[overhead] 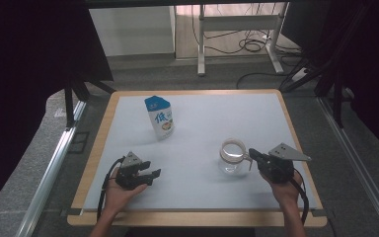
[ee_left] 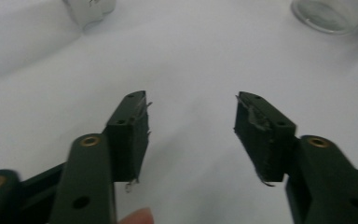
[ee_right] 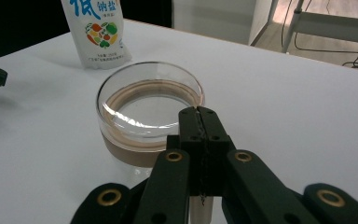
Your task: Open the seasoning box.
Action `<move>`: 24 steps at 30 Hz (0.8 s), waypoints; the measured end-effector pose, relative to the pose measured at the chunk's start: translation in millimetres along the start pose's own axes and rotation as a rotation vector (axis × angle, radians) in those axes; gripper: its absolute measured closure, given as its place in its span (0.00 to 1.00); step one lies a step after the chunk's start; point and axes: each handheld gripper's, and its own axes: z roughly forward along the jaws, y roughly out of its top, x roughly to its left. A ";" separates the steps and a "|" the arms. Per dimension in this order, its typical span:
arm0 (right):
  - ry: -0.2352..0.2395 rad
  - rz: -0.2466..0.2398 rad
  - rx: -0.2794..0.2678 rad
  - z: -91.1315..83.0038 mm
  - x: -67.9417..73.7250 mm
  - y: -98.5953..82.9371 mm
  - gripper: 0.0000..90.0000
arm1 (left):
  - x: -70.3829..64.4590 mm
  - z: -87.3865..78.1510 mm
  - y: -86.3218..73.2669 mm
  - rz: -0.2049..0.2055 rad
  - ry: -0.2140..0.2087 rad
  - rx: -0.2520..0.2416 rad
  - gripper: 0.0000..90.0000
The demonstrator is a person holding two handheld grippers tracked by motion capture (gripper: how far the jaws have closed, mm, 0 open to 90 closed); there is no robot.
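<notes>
At about seven o'clock on the pale table [overhead: 197, 195], the person's left hand [overhead: 114, 192] rests on the surface holding the left gripper [overhead: 150, 174]. Its jaws stand wide apart with nothing between them, pointing toward three o'clock; in the left gripper view the black pads [ee_left: 129, 135] frame only bare tabletop.

Farther back, around eleven o'clock from the table's middle, a blue-and-white salt pouch [overhead: 160, 117] stands upright, leaning a little, well apart from both grippers. It shows again behind the jar in the right gripper view [ee_right: 96, 32].

At roughly four o'clock sits a clear glass jar [overhead: 233, 157], upright and open-topped, with a tan band round its neck. The right gripper [overhead: 251, 152], held in the right hand [overhead: 285, 190] at the jar's three o'clock side, has its jaws pressed together, and in the right gripper view their tips [ee_right: 200, 112] meet at the jar's [ee_right: 149, 116] near rim. They seem to pinch the glass lip, though the contact itself is hard to make out.
</notes>
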 end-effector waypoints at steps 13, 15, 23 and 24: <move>-0.001 0.001 -0.009 -1.1 0.6 -1.8 1.00 | -19.0 14.5 29.0 0.055 -0.089 -0.040 0.91; -0.003 0.000 -0.009 -1.2 0.9 -1.9 1.00 | -22.1 18.7 33.1 0.061 -0.098 -0.038 0.96; 0.011 0.012 -0.012 -2.2 -0.4 -2.6 1.00 | -32.8 29.4 49.4 0.083 -0.126 -0.042 0.99; 0.016 0.016 -0.012 -2.5 -0.5 -2.7 1.00 | -34.4 30.6 51.3 0.088 -0.130 -0.041 0.99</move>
